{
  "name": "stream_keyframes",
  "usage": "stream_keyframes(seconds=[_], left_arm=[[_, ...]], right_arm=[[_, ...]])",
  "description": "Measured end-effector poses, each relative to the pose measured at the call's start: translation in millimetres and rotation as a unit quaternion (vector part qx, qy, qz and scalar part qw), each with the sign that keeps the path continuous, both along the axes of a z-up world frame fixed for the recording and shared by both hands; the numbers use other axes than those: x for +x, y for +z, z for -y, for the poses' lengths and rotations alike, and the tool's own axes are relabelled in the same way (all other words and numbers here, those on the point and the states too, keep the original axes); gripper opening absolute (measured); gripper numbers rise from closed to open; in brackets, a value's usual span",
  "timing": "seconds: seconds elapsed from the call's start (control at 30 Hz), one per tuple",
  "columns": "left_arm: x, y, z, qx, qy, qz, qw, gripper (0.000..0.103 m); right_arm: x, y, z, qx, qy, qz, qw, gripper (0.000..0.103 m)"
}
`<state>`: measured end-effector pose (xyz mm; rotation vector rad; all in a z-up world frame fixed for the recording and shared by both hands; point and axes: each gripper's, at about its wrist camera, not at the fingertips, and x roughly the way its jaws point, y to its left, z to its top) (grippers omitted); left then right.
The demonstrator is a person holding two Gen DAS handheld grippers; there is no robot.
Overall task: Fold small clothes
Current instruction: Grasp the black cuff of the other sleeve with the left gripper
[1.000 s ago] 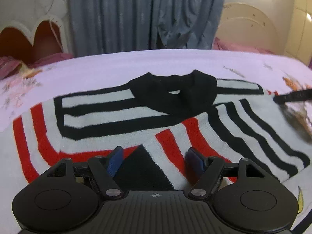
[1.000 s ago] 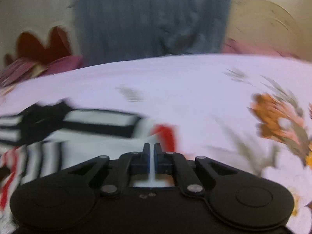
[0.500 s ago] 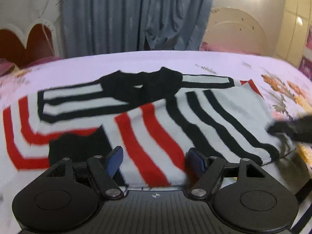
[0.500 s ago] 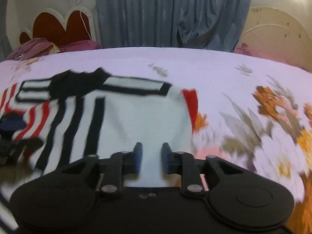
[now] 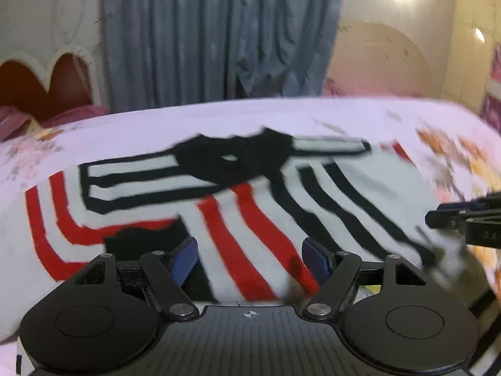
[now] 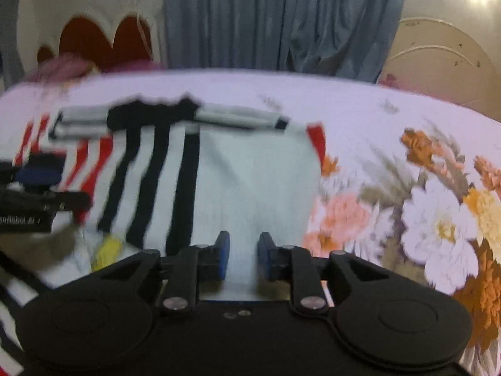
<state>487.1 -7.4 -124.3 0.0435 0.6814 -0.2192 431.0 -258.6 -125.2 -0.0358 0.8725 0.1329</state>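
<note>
A white sweater (image 5: pixel 250 219) with red and black stripes and a black collar (image 5: pixel 231 159) lies flat on the bed, its sides folded inward. My left gripper (image 5: pixel 250 258) hovers open over the sweater's near hem, with nothing between its blue pads (image 5: pixel 184 257). In the right wrist view the sweater (image 6: pixel 250 172) shows its plain white side. The jaws of my right gripper (image 6: pixel 245 258) are opening just above that white cloth, and the pads do not press on it. Each gripper shows at the edge of the other's view: the right gripper (image 5: pixel 463 216), the left gripper (image 6: pixel 37 181).
The bed carries a lilac sheet with a flower print (image 6: pixel 438 219) to the right of the sweater. A red heart-shaped headboard (image 6: pixel 103 40) and pink pillows (image 6: pixel 62 69) stand at the far left. Blue curtains (image 6: pixel 281 15) hang behind the bed.
My right gripper's jaws went from shut to parted, and it drew back toward the sweater's near edge. My left gripper shifted sideways over the sweater and stayed open.
</note>
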Motion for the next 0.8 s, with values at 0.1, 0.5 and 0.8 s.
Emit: stream_keyframes(seconds=[0.1,0.5,0.8], left_arm=[[17,2,-10,-0.006,0.022,0.008,0.9997,0.073],[32,-3,-11,0.003,0.022,-0.012,0.9997,0.078],[41,-17,-19,0.014,0.02,-0.039,0.9989,0.078]], right_arm=[[31,1,-11,0.028,0.003,0.011,1.0,0.023],[94,-16,-62,0.066,-0.016,-0.013,0.998,0.031],[122,-35,-107,0.046,0.025,-0.036,0.998,0.026]])
